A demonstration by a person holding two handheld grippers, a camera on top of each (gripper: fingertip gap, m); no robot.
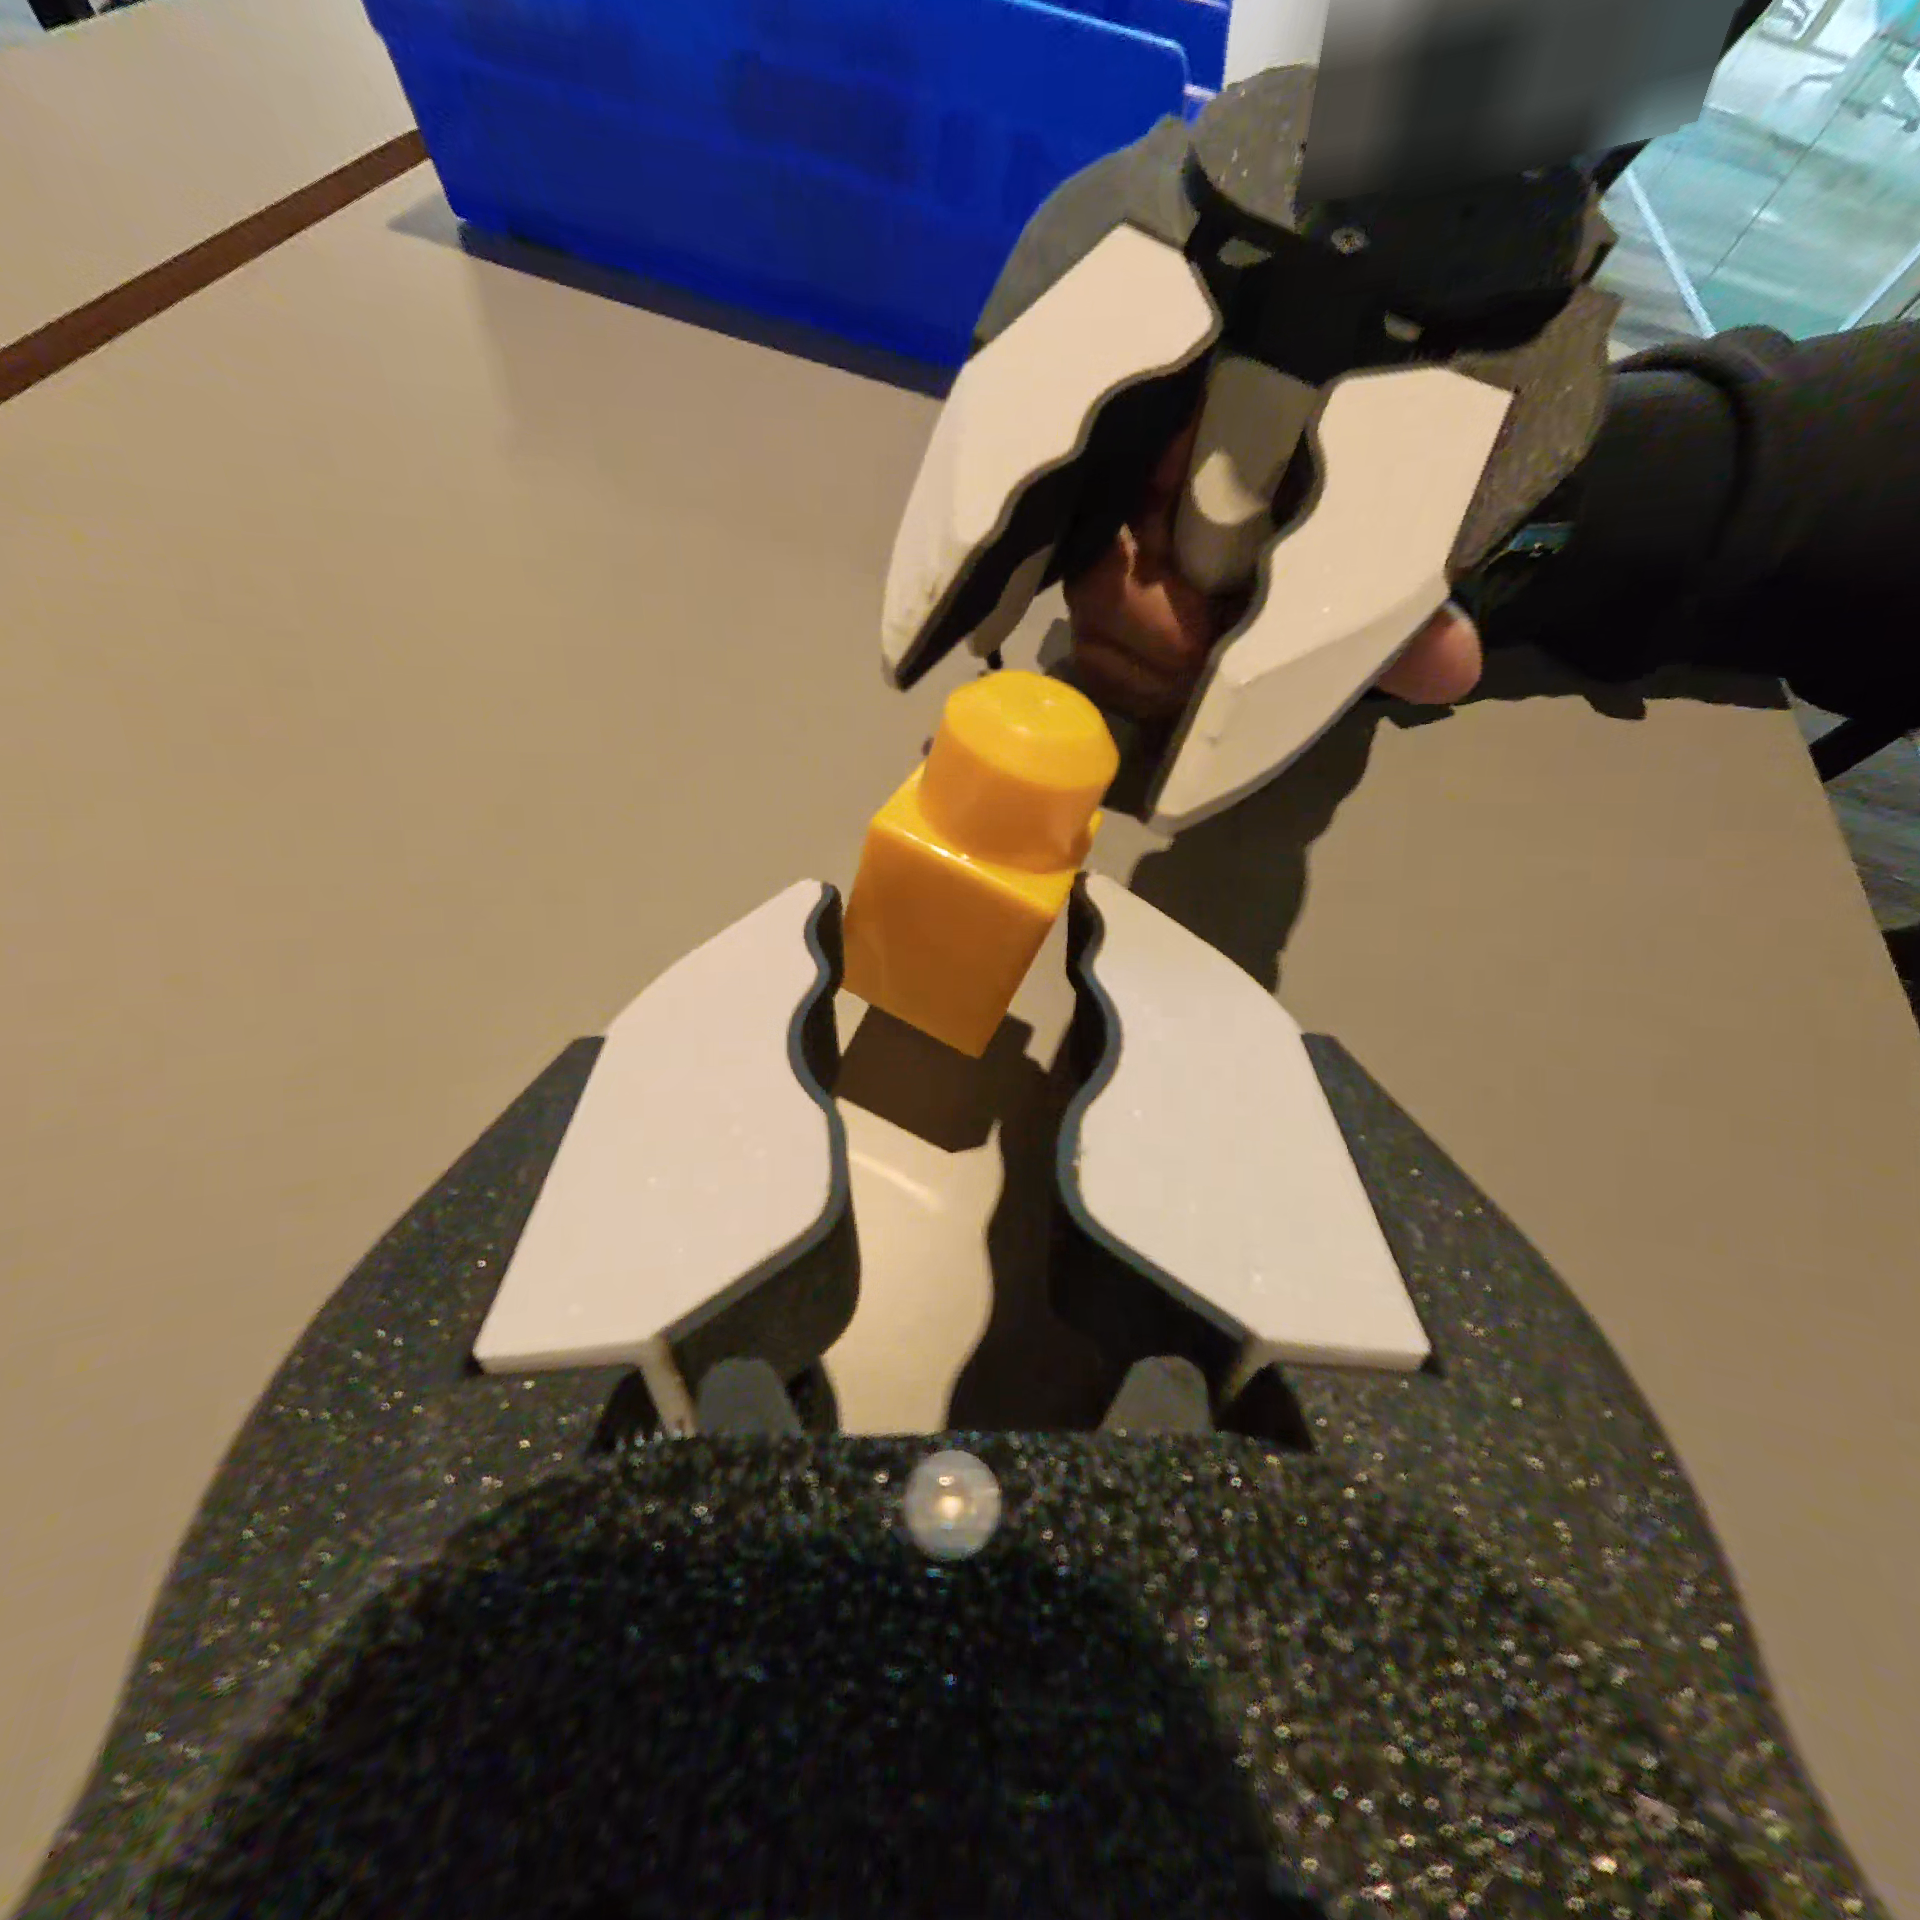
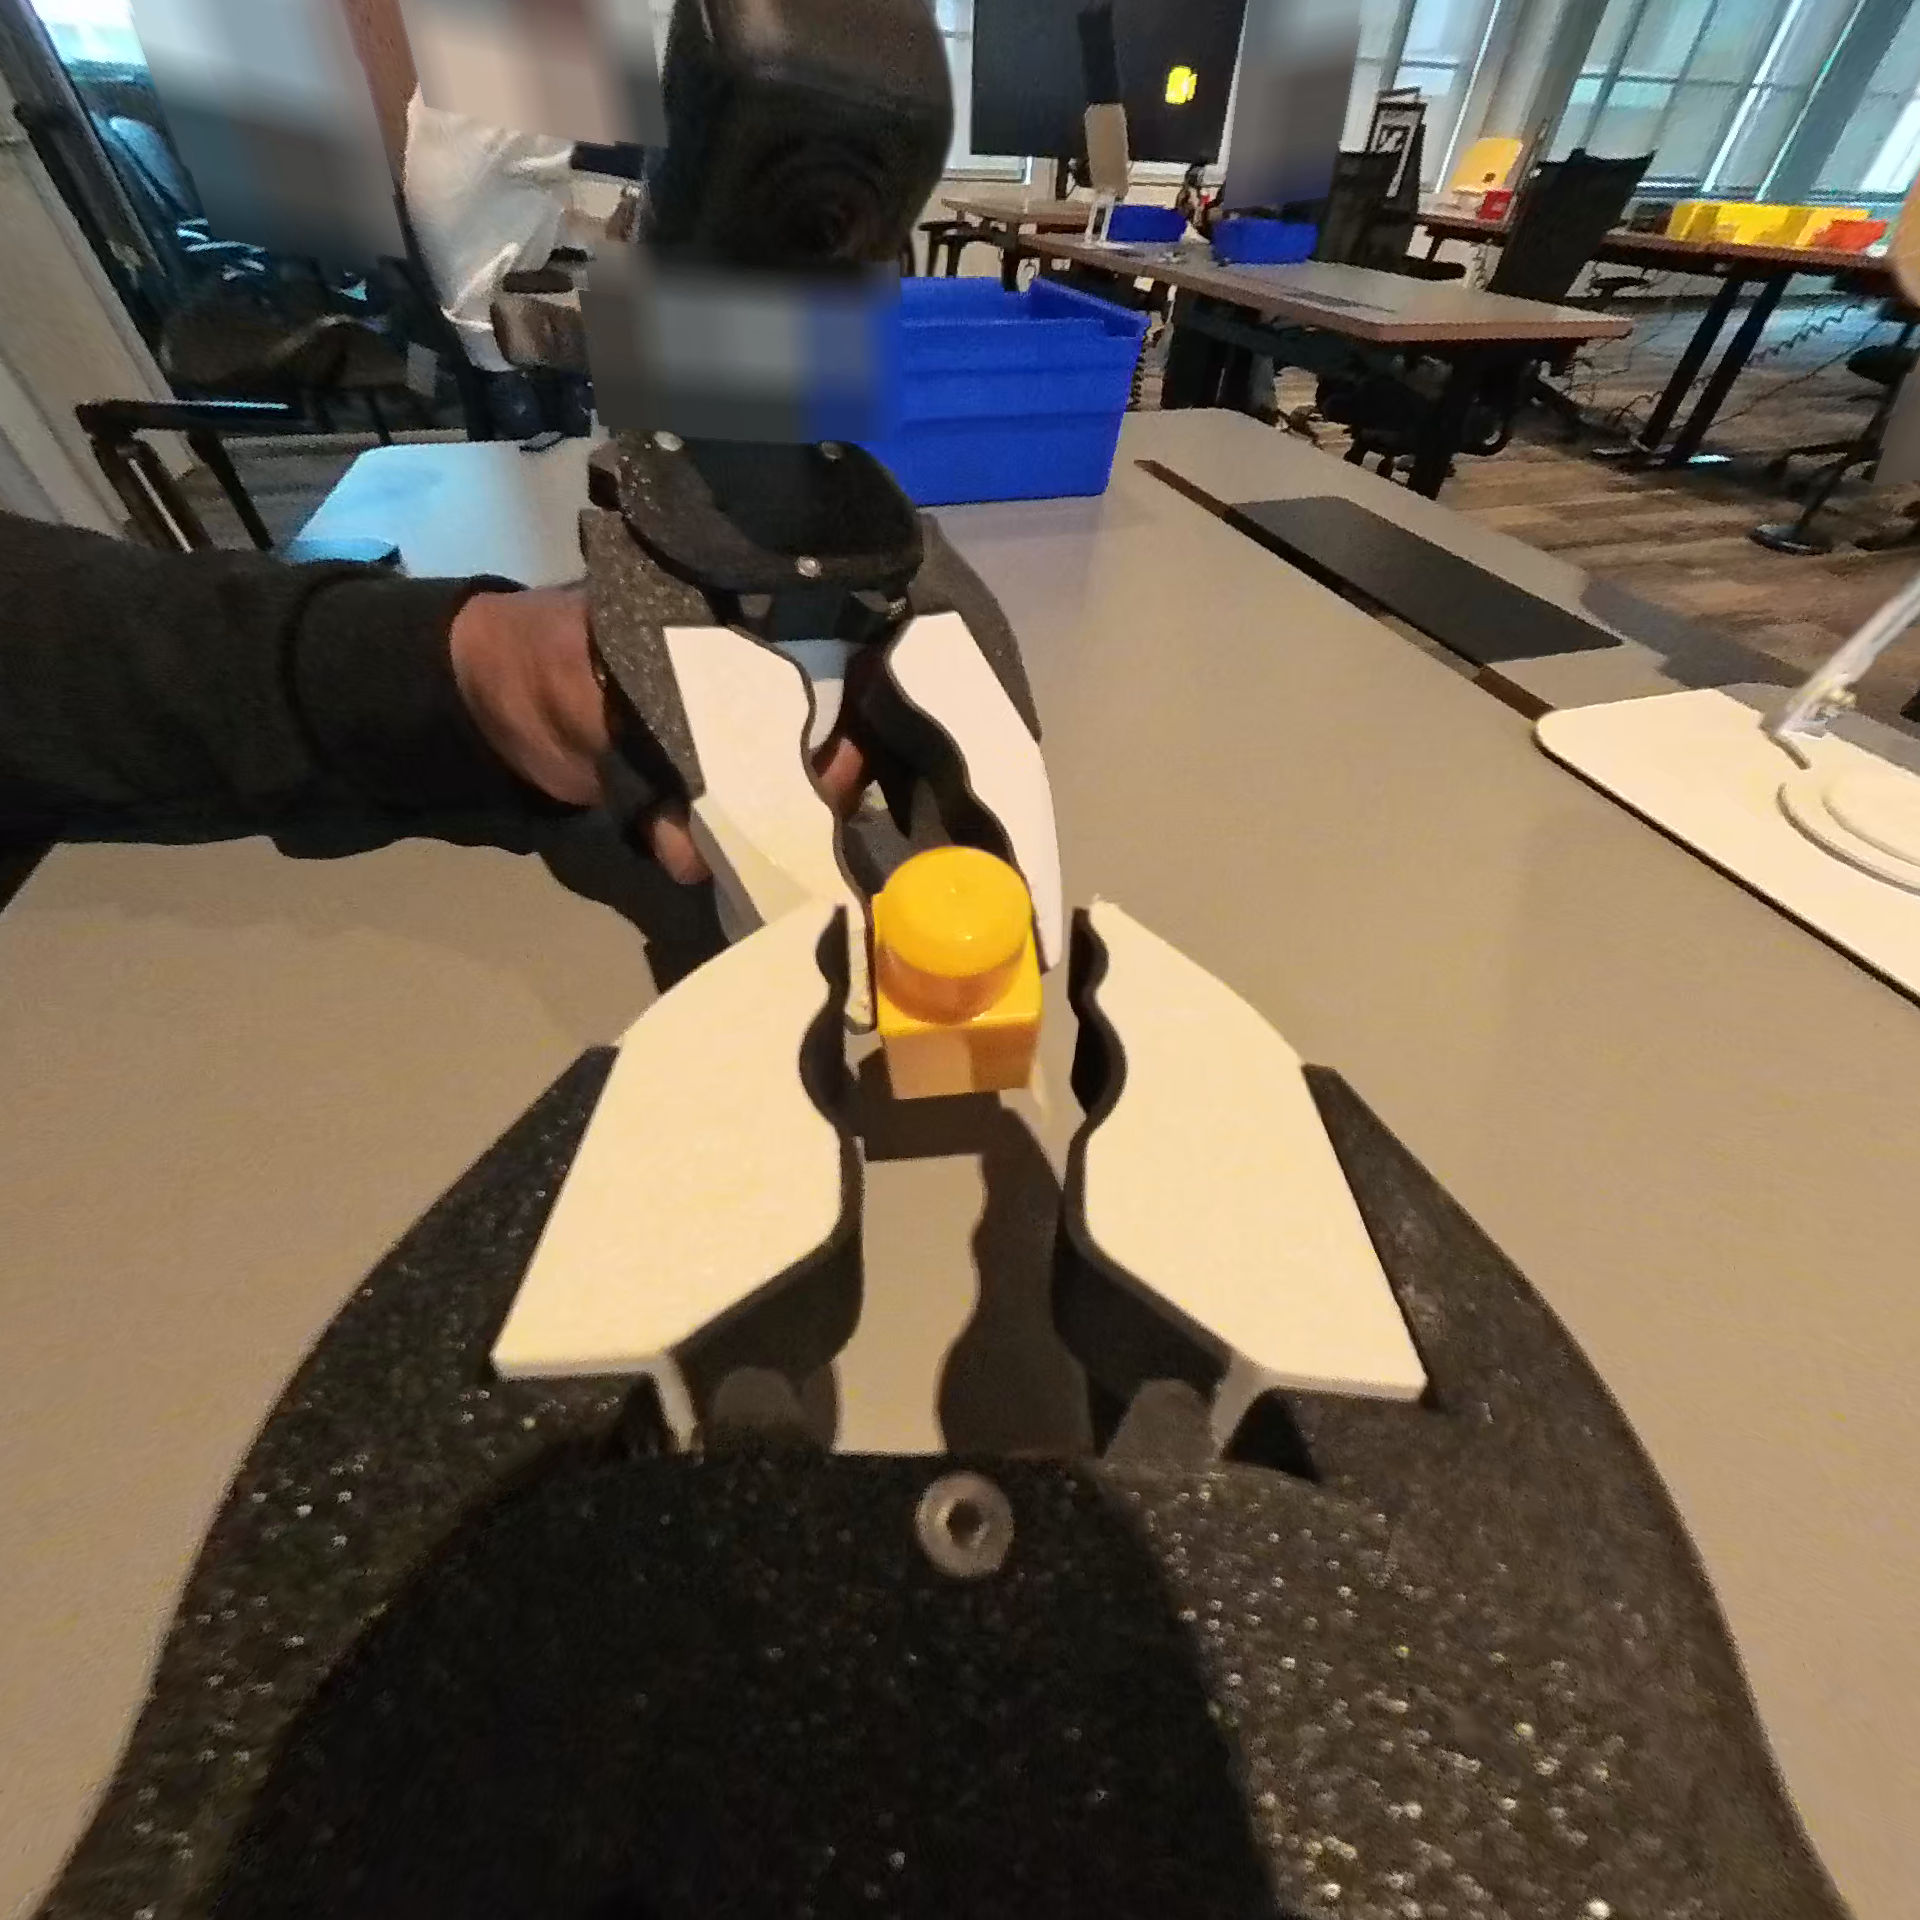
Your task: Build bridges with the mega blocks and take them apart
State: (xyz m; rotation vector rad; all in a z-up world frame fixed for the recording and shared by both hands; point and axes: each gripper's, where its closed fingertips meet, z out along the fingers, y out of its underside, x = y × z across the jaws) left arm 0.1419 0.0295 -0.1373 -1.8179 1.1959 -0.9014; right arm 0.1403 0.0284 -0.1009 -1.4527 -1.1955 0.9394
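A grey table [image 2: 1299, 831] fills the lower frame. Behind it, at upper centre, stands a blue bin [image 2: 997, 395]. At upper right are long desks [image 2: 1351, 301], a dark monitor [image 2: 1101, 73] and bright windows [image 2: 1714, 83] above a wooden floor [image 2: 1662, 520].

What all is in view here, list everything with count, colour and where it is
Block: one, yellow, single stud, tilted, between both grippers' fingertips.
Bin: one nearby, blue, far end of the table; two more on distant desks.
Table: one, grey, under everything.
Mat: one, white, right edge of the table, with a white stand base on it.
Monitor: one, black, background.
Left gripper: white fingers, shut on the block's base.
Right gripper: white fingers, open around the stud.
Hands: two, in black sleeves, holding the grippers.
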